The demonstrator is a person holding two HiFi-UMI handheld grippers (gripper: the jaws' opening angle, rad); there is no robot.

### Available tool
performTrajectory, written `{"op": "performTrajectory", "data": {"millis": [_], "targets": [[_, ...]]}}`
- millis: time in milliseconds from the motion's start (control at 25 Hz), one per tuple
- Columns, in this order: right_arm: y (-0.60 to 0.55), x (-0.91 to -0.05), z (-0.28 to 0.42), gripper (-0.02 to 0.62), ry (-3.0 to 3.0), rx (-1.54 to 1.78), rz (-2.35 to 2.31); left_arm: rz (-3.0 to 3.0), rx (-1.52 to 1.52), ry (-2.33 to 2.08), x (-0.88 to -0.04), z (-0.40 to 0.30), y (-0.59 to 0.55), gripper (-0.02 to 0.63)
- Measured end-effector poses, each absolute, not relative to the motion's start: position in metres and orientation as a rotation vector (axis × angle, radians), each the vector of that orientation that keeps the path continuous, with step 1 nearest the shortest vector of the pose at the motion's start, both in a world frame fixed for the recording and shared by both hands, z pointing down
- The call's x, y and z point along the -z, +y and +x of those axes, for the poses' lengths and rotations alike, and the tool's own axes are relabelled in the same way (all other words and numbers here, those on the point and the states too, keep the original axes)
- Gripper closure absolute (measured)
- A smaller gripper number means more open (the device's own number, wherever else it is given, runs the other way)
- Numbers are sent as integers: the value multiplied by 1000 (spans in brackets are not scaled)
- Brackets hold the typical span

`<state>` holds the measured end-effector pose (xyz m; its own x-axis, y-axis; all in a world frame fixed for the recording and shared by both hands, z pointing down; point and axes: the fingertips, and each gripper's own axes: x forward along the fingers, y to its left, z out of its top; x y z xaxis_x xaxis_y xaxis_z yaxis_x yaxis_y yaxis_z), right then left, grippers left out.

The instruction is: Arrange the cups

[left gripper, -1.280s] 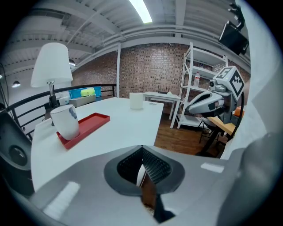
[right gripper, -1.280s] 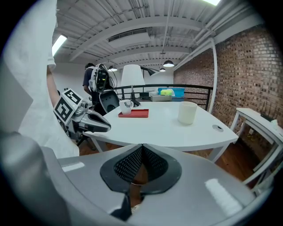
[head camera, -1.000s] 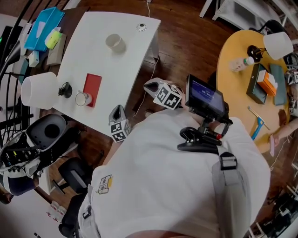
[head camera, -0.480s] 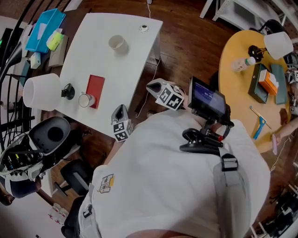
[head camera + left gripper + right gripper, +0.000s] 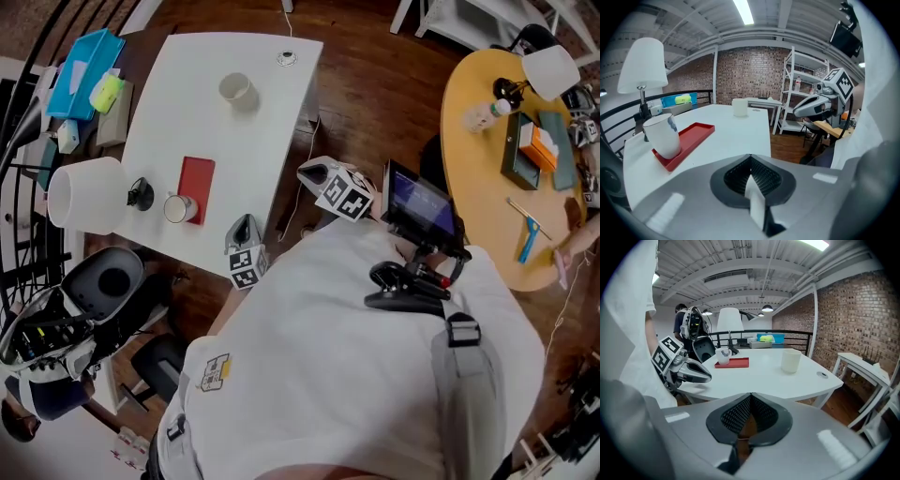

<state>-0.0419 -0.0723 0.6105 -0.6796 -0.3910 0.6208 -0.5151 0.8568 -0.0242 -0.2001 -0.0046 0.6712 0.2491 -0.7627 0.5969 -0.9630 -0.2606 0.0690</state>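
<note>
A white table (image 5: 253,131) carries a cream cup (image 5: 235,90) near its far end. A white mug (image 5: 177,208) stands on the near end of a red tray (image 5: 197,183). My left gripper (image 5: 242,223) hangs shut and empty just off the table's near edge, right of the mug. My right gripper (image 5: 307,172) is shut and empty too, beyond the table's right side over the floor. From the left gripper (image 5: 751,161) view, the mug (image 5: 663,135) and tray (image 5: 693,136) lie ahead to the left. The right gripper (image 5: 749,411) view has the cream cup (image 5: 791,360) ahead to the right.
A lamp with a white shade (image 5: 82,194) stands at the table's left edge beside the mug. A small round disc (image 5: 286,57) lies at the far corner. A yellow round table (image 5: 478,178) with a bottle and books is to the right. Black chairs (image 5: 108,281) sit near left.
Only the head view has drifted a little, so the table sits slightly lower in the picture. Both grippers stay shut in the same places beside the table.
</note>
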Motion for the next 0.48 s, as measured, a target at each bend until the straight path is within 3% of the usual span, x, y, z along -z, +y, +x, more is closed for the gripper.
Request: {"op": "performTrajectory", "data": {"millis": [480], "targets": [[-158, -615, -59, 594, -2380, -181, 672, 2066, -686, -1570, -664, -207, -39, 606]]}}
